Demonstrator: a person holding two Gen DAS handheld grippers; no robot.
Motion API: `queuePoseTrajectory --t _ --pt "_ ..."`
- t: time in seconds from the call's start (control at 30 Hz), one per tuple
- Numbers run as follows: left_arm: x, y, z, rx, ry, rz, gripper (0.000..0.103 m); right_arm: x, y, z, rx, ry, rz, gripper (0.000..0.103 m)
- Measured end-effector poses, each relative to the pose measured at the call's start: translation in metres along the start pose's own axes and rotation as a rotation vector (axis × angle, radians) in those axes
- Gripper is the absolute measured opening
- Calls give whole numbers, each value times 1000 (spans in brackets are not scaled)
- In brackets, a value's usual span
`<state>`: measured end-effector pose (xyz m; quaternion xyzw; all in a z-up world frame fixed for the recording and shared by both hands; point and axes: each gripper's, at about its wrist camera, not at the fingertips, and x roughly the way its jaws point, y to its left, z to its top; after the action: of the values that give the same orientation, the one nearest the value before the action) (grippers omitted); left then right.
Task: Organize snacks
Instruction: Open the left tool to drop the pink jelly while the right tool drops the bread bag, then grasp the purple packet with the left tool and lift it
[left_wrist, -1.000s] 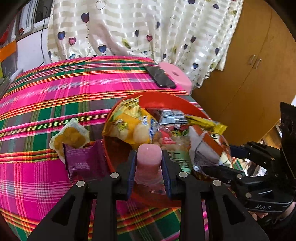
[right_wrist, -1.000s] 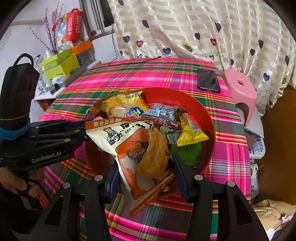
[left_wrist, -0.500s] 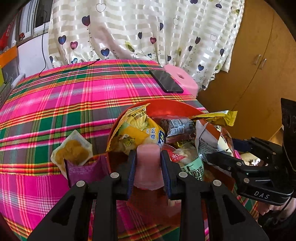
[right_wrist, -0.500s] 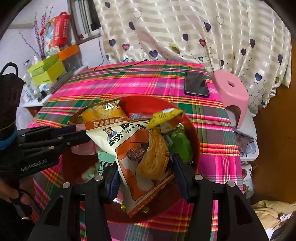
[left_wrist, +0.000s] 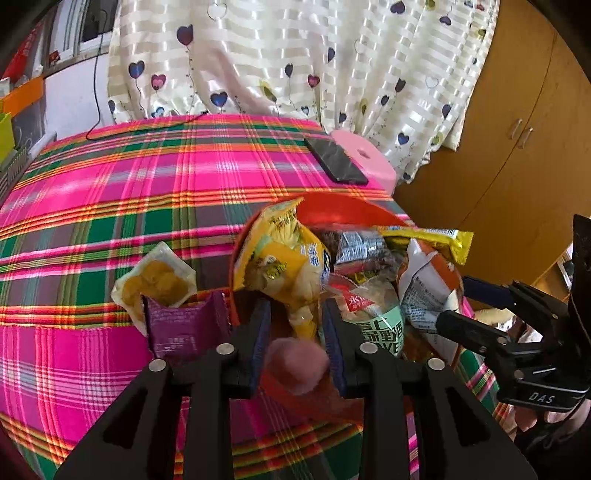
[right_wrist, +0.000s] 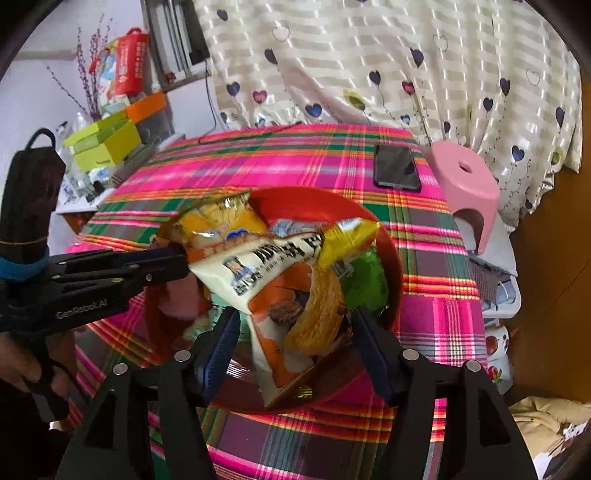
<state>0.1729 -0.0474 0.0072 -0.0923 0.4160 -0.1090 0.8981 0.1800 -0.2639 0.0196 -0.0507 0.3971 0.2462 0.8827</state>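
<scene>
A red bowl (right_wrist: 373, 221) full of snack packets sits on the plaid table near its right edge; it also shows in the left wrist view (left_wrist: 343, 205). My left gripper (left_wrist: 295, 336) has its jaws apart, and a blurred pink snack (left_wrist: 297, 365) lies loose between them over the bowl. My right gripper (right_wrist: 291, 332) holds a white and orange chip bag (right_wrist: 280, 291) between its fingers above the bowl. A yellow packet (left_wrist: 288, 266) stands in the bowl. A purple packet (left_wrist: 181, 325) and a clear packet of yellow pieces (left_wrist: 155, 284) lie left of the bowl.
A black phone (right_wrist: 395, 166) lies at the table's far right. A pink stool (right_wrist: 465, 181) stands beyond the table edge. Green and orange boxes (right_wrist: 107, 144) sit on a shelf at left. A wooden cabinet (left_wrist: 517, 129) is at right.
My left gripper has opened and the pink snack has slipped down between its jaws. Both grippers have drawn back and higher from the bowl. The chip bag stays in the right gripper.
</scene>
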Motion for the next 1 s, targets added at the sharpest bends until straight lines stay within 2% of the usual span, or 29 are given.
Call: queuePoseTrajectory --t 0.23,0.3,0.37,0.43,0.47,0.67,1.0 --pt "-14 11 -3 -35 -24 12 33 -16 -1 0 34 -49 15 63" --pt "-21 14 -5 -44 -37 11 33 -22 -2 0 53 -77 21 60" --pt "-28 17 -7 -53 -50 8 33 -26 -3 0 59 -89 19 42" --pt "-37 20 -10 -62 -67 8 33 -28 -2 0 64 -92 13 30" --pt "-42 22 -12 -68 -78 10 33 -30 -1 0 63 -94 13 29" --pt "-64 32 -23 -93 -113 24 33 -38 15 -3 38 -92 34 29" --pt "-86 49 -44 -134 -125 55 33 -48 47 -8 -7 -81 83 41"
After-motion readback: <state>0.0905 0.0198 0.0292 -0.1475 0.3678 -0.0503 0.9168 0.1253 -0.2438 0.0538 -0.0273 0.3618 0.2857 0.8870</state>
